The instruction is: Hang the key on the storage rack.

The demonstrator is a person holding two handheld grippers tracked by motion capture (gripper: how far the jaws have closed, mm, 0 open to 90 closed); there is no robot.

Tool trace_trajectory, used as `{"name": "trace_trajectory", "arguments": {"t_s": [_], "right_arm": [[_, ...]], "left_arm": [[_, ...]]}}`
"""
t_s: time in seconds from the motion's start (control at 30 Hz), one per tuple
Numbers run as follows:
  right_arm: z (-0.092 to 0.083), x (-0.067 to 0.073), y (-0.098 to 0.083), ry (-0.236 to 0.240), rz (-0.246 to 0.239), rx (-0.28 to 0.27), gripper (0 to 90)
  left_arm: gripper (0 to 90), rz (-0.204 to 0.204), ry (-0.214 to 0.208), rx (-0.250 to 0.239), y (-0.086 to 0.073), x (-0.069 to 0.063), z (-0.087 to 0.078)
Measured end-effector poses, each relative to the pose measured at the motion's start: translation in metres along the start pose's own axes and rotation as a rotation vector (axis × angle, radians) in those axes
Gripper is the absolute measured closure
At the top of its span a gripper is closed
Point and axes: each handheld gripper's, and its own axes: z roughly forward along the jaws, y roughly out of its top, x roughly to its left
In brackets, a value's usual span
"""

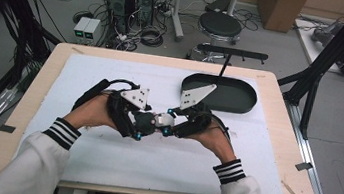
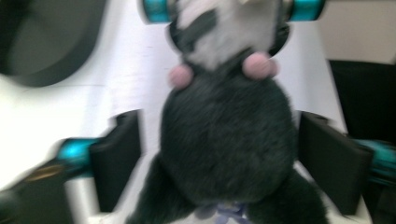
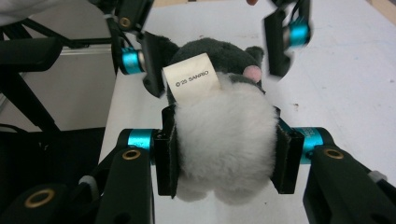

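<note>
Between the two grippers, a small plush toy (image 1: 156,121) hung just above the white mat (image 1: 116,158) near the middle of the table (image 1: 33,104); in the high view the hands and gripper bodies covered most of it, so only a dark patch and a pale patch could be made out. The right gripper (image 3: 224,151) was clamped on the toy's white end, its pads pressed into the fur on both sides, and a cloth label (image 3: 191,79) stood up from that end, hiding part of the dark fur behind it. The left gripper (image 2: 219,161) had its jaws apart on either side of the dark grey end, with clear gaps between pads and fur. Its own view was blurred; two pink spots (image 2: 180,75) on the toy showed, but what they were could not be told, and the toy's lower part was cut off by the frame's bottom edge. A dark oval tray (image 1: 240,102) lay beyond the hands on the mat's far right, its near-left rim hidden behind the right gripper's grey plate (image 1: 195,96).
</note>
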Motion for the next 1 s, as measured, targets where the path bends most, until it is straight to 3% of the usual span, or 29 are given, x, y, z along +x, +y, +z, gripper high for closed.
{"name": "trace_trajectory", "arguments": {"t_s": [0.1, 0.27, 0.33, 0.37, 0.4, 0.43, 0.67, 0.7, 0.77, 0.8, 0.83, 1.0], "right_arm": [[-0.003, -0.001, -0.003, -0.001, 0.014, -0.015, 53.8], [-0.009, -0.002, -0.005, -0.016, 0.043, -0.021, 53.8], [-0.015, -0.002, -0.006, -0.034, 0.053, -0.041, 53.8], [-0.016, -0.002, -0.006, -0.039, 0.056, -0.044, 53.8], [-0.018, -0.003, -0.007, -0.047, 0.058, -0.052, 53.8], [-0.021, -0.003, -0.008, -0.052, 0.065, -0.057, 53.8], [-0.037, -0.004, -0.013, -0.09, 0.092, -0.1, 53.8], [-0.039, -0.004, -0.014, -0.095, 0.095, -0.107, 53.8], [-0.043, -0.004, -0.017, -0.107, 0.109, -0.117, 53.8], [-0.045, -0.005, -0.019, -0.109, 0.12, -0.118, 53.7], [-0.046, -0.006, -0.02, -0.118, 0.126, -0.119, 53.7], [-0.054, -0.008, -0.026, -0.137, 0.155, -0.138, 53.7]], "left_arm": [[1.7, -0.009, 0.022, -0.061, -0.004, -0.003, -0.003], [1.7, -0.034, 0.037, -0.133, -0.011, -0.007, -0.01], [1.7, -0.053, 0.064, -0.17, -0.017, -0.009, -0.016], [1.7, -0.067, 0.097, -0.209, -0.024, -0.011, -0.02], [1.7, -0.067, 0.097, -0.209, -0.024, -0.011, -0.02], [1.7, -0.1, 0.105, -0.245, -0.032, -0.012, -0.025], [1.7, -0.152, 0.209, -0.326, -0.056, -0.023, -0.043], [1.7, -0.152, 0.209, -0.326, -0.056, -0.023, -0.043], [1.7, -0.176, 0.263, -0.384, -0.069, -0.029, -0.051], [1.7, -0.176, 0.263, -0.384, -0.069, -0.029, -0.051], [1.7, -0.194, 0.29, -0.412, -0.079, -0.033, -0.053], [1.7, -0.231, 0.348, -0.425, -0.101, -0.041, -0.055]]}}
